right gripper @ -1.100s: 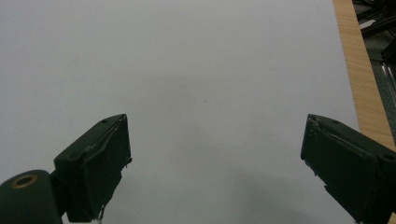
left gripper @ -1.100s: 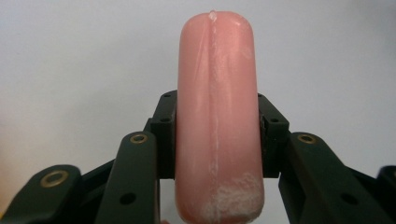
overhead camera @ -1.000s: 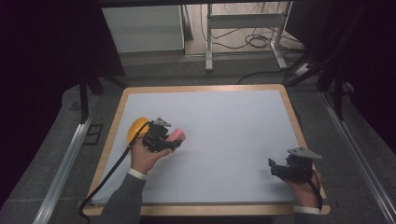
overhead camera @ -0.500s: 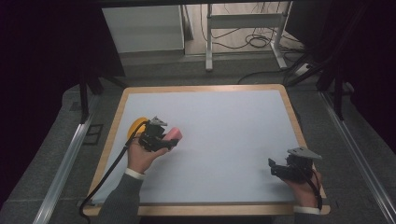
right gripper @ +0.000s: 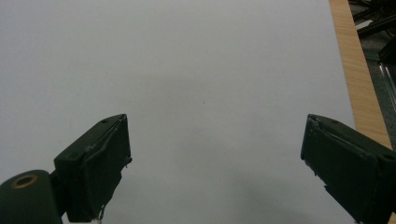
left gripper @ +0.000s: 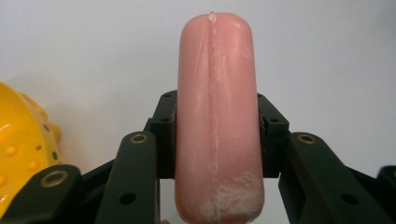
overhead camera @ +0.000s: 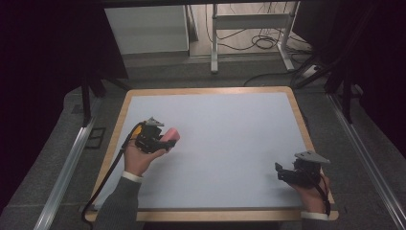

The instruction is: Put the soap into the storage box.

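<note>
Left gripper view shows the left gripper (left gripper: 217,135) clenched on a pink sausage-shaped object (left gripper: 217,116), one black jaw pressed against each long side. The hold sits at roughly mid-length, with a rounded end projecting well past the jaw tips and the other end reaching back toward the camera. A moulding seam runs along the object's length, and pale scuffing is visible near its lower end. The sides show no visible denting where the jaws bear, so it is judged fairly firm, probably a hollow plastic or rubber toy, and light. The surface looks smooth and slightly glossy; on a rounded body this suggests it could slip or roll if gripped near an end. The present mid-length hold across the narrow width appears the soundest place to take it.

In the high view, the object (overhead camera: 170,135) is held toward the left side of the white table (overhead camera: 230,139), close above or on the surface; which cannot be determined. A yellow object (left gripper: 21,149) with raised dots lies just beside the left gripper; its identity cannot be determined.

The right gripper (right gripper: 215,163) is released, jaws set wide apart with nothing between them. In the high view, it (overhead camera: 287,175) rests near the table's front right corner, well apart from the pink object.
</note>
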### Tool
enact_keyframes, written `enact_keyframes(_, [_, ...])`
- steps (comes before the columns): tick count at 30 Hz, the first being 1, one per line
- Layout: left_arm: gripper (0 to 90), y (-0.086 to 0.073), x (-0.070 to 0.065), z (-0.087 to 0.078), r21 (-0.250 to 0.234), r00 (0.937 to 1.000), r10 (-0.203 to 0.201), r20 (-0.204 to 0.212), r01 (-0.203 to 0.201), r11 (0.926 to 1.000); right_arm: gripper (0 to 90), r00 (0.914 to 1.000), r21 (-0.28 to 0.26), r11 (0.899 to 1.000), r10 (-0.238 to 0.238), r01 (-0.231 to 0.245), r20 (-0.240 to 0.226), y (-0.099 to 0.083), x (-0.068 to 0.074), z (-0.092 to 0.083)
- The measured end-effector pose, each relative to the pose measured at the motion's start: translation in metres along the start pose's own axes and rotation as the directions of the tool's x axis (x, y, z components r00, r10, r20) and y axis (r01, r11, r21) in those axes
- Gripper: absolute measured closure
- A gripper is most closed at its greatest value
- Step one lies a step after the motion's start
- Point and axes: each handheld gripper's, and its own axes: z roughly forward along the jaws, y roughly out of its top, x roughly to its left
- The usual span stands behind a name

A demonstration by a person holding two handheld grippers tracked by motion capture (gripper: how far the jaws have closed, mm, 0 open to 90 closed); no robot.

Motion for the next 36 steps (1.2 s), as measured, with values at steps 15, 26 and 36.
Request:
enact_keyframes(15, [60.2,-0.001,0.011,-0.008,-0.007,0.9997,-0.02,-0.017,0.02,0.9998,8.0,1.0,0.004,1.0,-0.005,0.005,-0.003,0.0,0.001,0.001])
enact_keyframes(26, [60.2,-0.004,0.021,-0.015,-0.012,0.9989,-0.037,-0.03,0.036,0.9993,8.0,1.0,0.008,1.0,-0.005,0.005,-0.005,-0.001,0.001,0.003])
enact_keyframes(36, [60.2,-0.006,0.032,-0.021,-0.026,0.9963,-0.065,-0.057,0.063,0.9977,8.0,1.0,0.002,1.0,-0.004,0.004,-0.003,0.0,0.0,0.0])
